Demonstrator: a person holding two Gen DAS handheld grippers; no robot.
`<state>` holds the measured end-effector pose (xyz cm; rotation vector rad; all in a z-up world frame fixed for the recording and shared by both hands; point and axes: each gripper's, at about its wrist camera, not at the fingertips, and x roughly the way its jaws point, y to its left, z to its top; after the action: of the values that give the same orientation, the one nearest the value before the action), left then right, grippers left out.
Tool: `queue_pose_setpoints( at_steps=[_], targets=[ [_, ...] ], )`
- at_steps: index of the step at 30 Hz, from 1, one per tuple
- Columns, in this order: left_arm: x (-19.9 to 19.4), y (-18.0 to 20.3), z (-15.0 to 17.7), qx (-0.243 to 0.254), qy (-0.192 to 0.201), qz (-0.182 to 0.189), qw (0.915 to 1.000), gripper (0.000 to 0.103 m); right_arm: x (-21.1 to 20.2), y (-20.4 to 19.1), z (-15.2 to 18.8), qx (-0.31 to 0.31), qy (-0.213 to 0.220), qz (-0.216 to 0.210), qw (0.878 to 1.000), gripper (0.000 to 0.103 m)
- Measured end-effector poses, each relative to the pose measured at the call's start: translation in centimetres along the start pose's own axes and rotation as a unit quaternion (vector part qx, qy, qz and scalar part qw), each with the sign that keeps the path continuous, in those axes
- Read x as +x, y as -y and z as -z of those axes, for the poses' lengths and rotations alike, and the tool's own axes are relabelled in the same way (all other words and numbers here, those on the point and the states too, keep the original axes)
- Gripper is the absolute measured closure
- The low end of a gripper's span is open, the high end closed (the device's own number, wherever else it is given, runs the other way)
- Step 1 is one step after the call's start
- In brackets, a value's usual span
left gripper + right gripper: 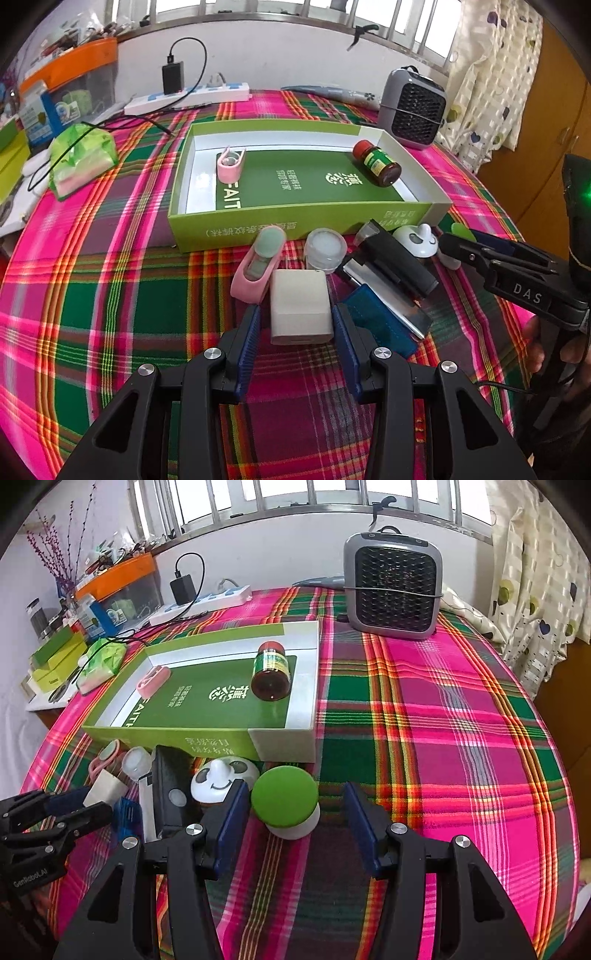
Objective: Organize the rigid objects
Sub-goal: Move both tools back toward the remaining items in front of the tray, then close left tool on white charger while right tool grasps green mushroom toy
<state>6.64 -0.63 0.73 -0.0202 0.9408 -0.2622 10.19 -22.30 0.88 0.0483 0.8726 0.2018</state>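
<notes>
With a bottle [376, 162] and pink clip [229, 165] lying in the green box [295, 230], both spread grippers are straddling, seemingly not yet squeezing, the white charger [300, 305] and green-capped piece [285, 798].

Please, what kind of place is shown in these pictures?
Probably a room in a home. A table with a plaid cloth stands under a barred window, a patterned curtain hangs beside it, and a small heater and power strip sit nearby.

The black right tool [458, 243] read "DAS"; the black left tool [85, 805] "GenRoboLAI"; the shallow green cardboard box [221, 738] floor "FAITH".
</notes>
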Motion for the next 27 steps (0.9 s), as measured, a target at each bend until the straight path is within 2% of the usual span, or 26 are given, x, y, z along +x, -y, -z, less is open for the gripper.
queue_pose_setpoints(
  at_steps=[17,27],
  targets=[
    [0.2,-0.3,-0.3,-0.008,0.010,0.000,0.9999,0.064,0.2,0.0,0.2,-0.006,-0.007,0.008,1.000,0.049],
    [0.0,0.0,-0.2,0.001,0.016,-0.010,0.9998,0.070,0.0,-0.8,0.3,-0.022,-0.003,0.004,1.000,0.068]
  ],
)
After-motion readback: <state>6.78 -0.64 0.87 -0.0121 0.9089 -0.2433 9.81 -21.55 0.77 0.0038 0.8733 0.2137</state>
